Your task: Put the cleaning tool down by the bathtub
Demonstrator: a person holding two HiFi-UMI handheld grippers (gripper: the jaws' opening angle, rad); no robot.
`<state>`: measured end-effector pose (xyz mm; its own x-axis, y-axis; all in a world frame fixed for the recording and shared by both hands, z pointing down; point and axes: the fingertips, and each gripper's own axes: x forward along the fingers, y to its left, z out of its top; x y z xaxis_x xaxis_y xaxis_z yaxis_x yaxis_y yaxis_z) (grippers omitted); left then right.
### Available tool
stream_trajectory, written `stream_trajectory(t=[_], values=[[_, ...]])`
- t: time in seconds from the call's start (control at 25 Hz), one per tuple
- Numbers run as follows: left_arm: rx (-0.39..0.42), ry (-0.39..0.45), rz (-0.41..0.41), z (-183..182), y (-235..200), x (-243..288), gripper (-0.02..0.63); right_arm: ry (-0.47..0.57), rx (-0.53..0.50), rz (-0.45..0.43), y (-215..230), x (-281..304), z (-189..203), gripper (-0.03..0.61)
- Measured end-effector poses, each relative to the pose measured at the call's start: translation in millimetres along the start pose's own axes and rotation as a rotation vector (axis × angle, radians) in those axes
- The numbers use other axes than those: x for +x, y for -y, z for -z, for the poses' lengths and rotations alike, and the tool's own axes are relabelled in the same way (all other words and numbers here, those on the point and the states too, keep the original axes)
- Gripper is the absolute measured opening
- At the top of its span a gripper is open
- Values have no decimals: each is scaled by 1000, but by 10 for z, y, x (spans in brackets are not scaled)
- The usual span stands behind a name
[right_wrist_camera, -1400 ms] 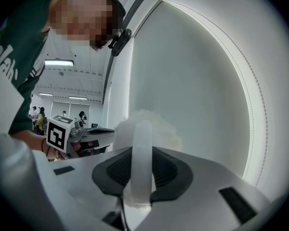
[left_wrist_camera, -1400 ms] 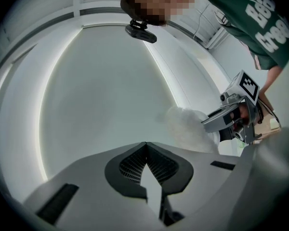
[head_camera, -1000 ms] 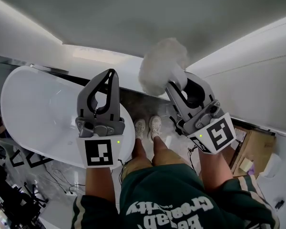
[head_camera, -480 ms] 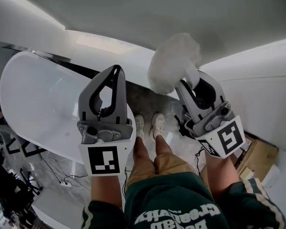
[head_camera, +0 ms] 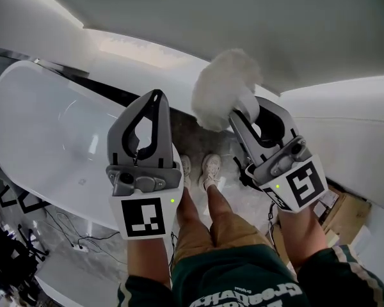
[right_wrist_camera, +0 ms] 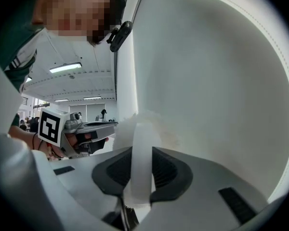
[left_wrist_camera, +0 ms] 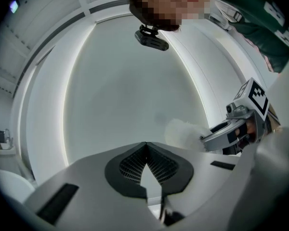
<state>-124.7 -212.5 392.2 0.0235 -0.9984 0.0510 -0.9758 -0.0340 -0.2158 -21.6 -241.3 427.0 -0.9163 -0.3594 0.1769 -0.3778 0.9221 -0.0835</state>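
Note:
The cleaning tool is a fluffy white duster on a white handle. My right gripper is shut on that handle and holds the duster head up and away from me; in the right gripper view the handle stands clamped between both dark pads. My left gripper is raised beside it, jaws closed tip to tip with nothing between them. The white bathtub lies on the floor below and to the left of both grippers. From the left gripper view, the duster appears at the right.
The person's legs and white shoes stand on a grey marbled floor right of the tub. A cardboard box sits at lower right. Cables lie on the floor near the tub's front. White walls rise behind.
Both grippers have drifted slightly with the view; the duster stays gripped in the right one. The bathtub now lies further left and lower in the head view.

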Motion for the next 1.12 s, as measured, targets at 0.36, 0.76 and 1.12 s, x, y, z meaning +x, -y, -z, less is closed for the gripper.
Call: stream_trajectory(t=[0.36,0.76,1.12], values=[[-69,-32,-21,526,-326,-86,6,-140,-25,-11,2,742,710,91],[-88,-38,-4,532,-359,-130,6,-332,-64,-44,58,1128,1342,92],[-106,-56,-5,730,-645,-160,6,-498,-92,-84,72,1567,1976,92]])
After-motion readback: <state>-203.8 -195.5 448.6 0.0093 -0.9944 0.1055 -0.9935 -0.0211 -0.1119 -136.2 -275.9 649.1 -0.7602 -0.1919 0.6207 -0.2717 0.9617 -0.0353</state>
